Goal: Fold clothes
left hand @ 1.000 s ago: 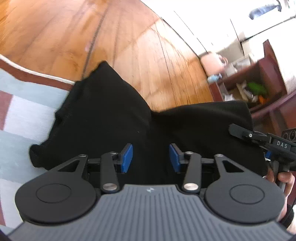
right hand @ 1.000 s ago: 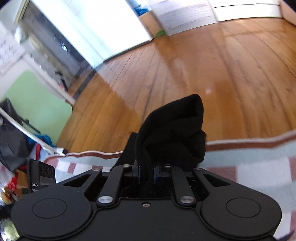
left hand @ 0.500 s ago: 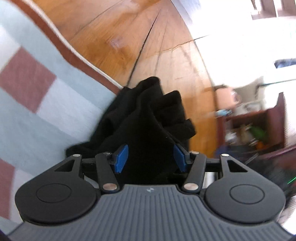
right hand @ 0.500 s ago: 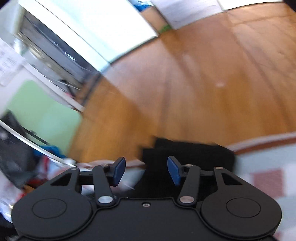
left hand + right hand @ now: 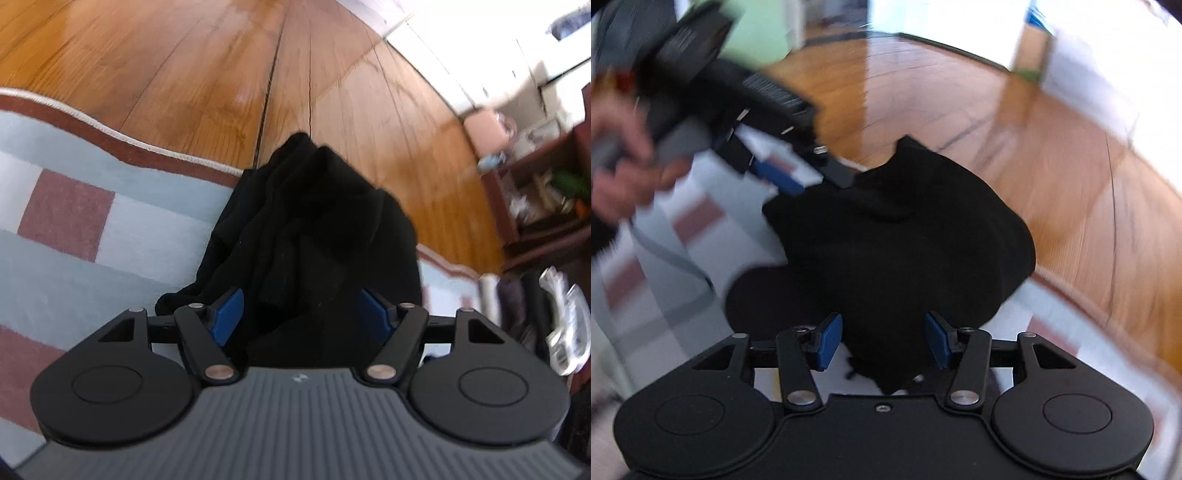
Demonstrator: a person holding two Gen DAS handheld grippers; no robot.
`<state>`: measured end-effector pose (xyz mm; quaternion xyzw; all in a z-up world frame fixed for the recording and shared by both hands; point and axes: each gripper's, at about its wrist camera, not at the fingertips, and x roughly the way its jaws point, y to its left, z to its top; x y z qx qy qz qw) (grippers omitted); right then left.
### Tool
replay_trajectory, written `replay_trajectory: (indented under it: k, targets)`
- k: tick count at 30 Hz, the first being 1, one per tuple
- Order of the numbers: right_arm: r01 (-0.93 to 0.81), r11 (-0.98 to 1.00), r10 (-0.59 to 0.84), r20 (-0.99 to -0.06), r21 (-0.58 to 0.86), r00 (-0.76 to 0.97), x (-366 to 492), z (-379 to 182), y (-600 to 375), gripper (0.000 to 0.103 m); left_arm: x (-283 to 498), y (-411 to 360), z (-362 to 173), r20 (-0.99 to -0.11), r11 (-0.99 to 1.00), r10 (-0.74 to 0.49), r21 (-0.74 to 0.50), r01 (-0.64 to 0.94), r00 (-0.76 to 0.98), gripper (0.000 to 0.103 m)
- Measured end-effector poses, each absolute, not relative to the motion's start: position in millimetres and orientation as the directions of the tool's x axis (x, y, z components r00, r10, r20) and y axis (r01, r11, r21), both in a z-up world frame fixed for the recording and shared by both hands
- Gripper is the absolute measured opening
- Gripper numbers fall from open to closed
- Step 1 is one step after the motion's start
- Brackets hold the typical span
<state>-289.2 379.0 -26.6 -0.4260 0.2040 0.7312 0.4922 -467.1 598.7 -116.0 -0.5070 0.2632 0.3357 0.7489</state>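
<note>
The black garment (image 5: 317, 236) lies bunched, not flat or squared, at the rug (image 5: 122, 254) edge by the floor (image 5: 207, 70). Left gripper (image 5: 301, 314) and right gripper (image 5: 882, 347) jaws gape wide, holding nothing. Folding looks unfinished.

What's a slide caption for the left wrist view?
Open left claw over a bunched black garment on a checked rug.

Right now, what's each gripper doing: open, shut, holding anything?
Left gripper: open, black garment between its fingers, not clamped.
Right gripper: open, the garment bunched between its fingers, not gripped.
</note>
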Motion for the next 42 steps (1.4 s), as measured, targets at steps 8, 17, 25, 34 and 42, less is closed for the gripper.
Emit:
replay_trajectory:
  k: [8, 17, 25, 34, 42]
  targets:
    - [-0.752, -0.555, 0.604, -0.794, -0.356, -0.07, -319.9, -41.6, 368.5, 0.056, -457.3, 597.3, -133.1, -0.738, 0.257, 0.182, -0.602, -0.756, 0.65, 0.062]
    - [-0.435, -0.601, 0.752, -0.659, -0.671, -0.024, -349.1, -86.1, 351.0, 0.058, -445.2, 587.7, -127.5, -0.673, 0.352, 0.122, -0.658, -0.665, 0.73, 0.03]
    - [-0.662, -0.575, 0.692, -0.717, -0.481, -0.079, -335.7, -63.7, 381.6, 0.055, -449.2, 589.2, -125.2, -0.69, 0.383, 0.204, -0.596, -0.706, 0.694, 0.041]
    - [-0.761, -0.533, 0.665, -0.739, -0.371, -0.106, -305.2, -53.4, 377.8, 0.058, -438.2, 565.9, -69.9, -0.663, 0.498, 0.454, -0.365, -0.786, 0.596, 0.014]
    - [-0.778, -0.521, 0.66, -0.744, -0.352, -0.105, -299.5, -62.8, 367.5, 0.058, -456.7, 598.1, -111.3, -0.744, 0.363, 0.405, -0.404, -0.84, 0.532, 0.015]
